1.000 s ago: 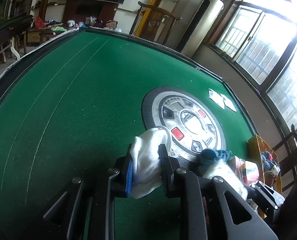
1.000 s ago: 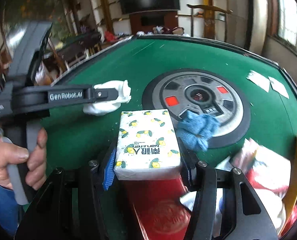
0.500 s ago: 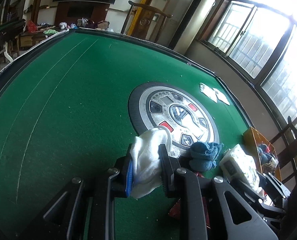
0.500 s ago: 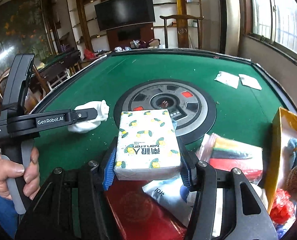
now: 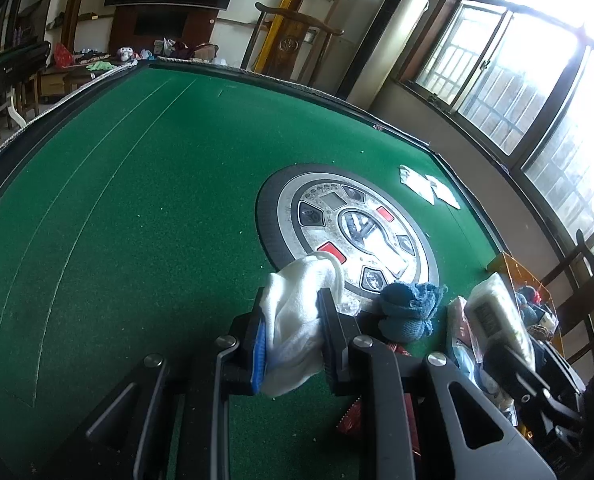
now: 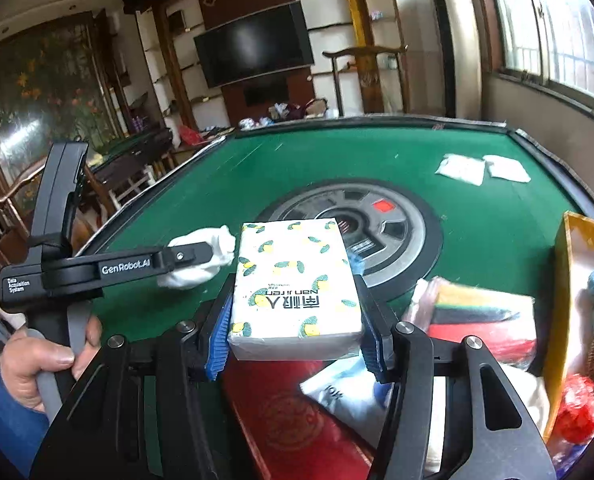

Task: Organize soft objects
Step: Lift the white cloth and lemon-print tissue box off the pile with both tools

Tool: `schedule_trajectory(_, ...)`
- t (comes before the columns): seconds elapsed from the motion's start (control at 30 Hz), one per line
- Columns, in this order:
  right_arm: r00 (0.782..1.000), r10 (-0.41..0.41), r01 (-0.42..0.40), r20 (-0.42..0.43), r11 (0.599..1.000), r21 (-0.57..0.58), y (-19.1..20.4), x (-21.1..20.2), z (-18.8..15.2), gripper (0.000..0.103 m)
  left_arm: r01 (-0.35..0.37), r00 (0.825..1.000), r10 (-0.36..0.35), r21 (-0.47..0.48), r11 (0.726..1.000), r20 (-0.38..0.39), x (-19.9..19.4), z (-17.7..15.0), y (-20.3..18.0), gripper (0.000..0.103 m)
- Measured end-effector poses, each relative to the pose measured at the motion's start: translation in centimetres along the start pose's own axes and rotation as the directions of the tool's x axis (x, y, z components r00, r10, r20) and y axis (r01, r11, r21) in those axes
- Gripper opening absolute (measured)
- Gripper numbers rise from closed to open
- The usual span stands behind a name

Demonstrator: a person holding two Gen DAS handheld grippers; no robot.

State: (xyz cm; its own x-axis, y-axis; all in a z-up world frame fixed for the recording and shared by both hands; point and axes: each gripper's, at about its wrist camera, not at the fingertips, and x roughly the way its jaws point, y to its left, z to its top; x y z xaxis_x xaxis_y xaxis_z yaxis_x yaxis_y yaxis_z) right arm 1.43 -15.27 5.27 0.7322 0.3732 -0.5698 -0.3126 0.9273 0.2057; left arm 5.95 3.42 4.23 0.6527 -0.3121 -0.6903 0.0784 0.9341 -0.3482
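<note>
My left gripper (image 5: pixel 291 336) is shut on a white cloth (image 5: pixel 297 312) and holds it above the green table; the cloth also shows in the right wrist view (image 6: pixel 201 260). My right gripper (image 6: pixel 297 316) is shut on a white tissue pack (image 6: pixel 295 284) with a lemon print, raised above a red packet (image 6: pixel 297 412). The tissue pack also shows at the right of the left wrist view (image 5: pixel 497 316). A blue knitted cloth (image 5: pixel 409 308) lies at the edge of the round centre panel (image 5: pixel 353 232).
A yellow box (image 6: pixel 573 292) with soft toys stands at the right table edge. A striped packaged item (image 6: pixel 477 316) and a white plastic pouch (image 6: pixel 345 396) lie beside the red packet. Two white packets (image 6: pixel 481 168) lie far right on the green felt (image 5: pixel 137 200).
My right gripper has risen and tilted up with the tissue pack, bringing the yellow box into view. The left gripper still holds the white cloth and has shifted only slightly.
</note>
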Motion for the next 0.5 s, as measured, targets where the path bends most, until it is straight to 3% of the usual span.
schedule_trajectory(0.5,0.999,-0.027,0.027,0.018,0.999,0.031,-0.52,-1.0,0.02,0.053,0.003,1.0,-0.003,0.019,1.0,0.004,0.08,-0.17,-0.43,0.022)
